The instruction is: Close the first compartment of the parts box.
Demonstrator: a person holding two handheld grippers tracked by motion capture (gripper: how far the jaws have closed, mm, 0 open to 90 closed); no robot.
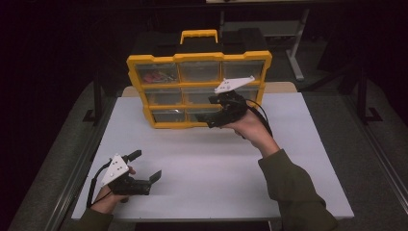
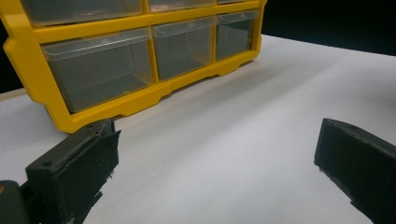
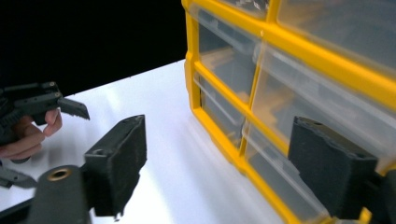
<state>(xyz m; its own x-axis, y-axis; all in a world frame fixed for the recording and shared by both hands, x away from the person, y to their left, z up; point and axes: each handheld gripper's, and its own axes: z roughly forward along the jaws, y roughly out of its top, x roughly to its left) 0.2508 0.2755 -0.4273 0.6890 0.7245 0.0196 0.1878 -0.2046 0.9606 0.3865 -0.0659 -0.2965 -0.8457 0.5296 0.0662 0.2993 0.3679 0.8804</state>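
A yellow organizer with clear plastic drawers stands upright at the back middle of the white table. Its top left drawer holds something reddish; the other drawers look bare. My right gripper is held just in front of the lower right drawers, open, with nothing between its pads. In the right gripper view the organizer's yellow frame and drawer fronts run close past the right jaw. My left gripper rests low near the table's front left corner, open and empty, facing the organizer.
The table's front edge lies just below the left hand. Dark floor surrounds the table, and a grey stand is behind the organizer at the right. The other hand with its gripper appears far left in the right gripper view.
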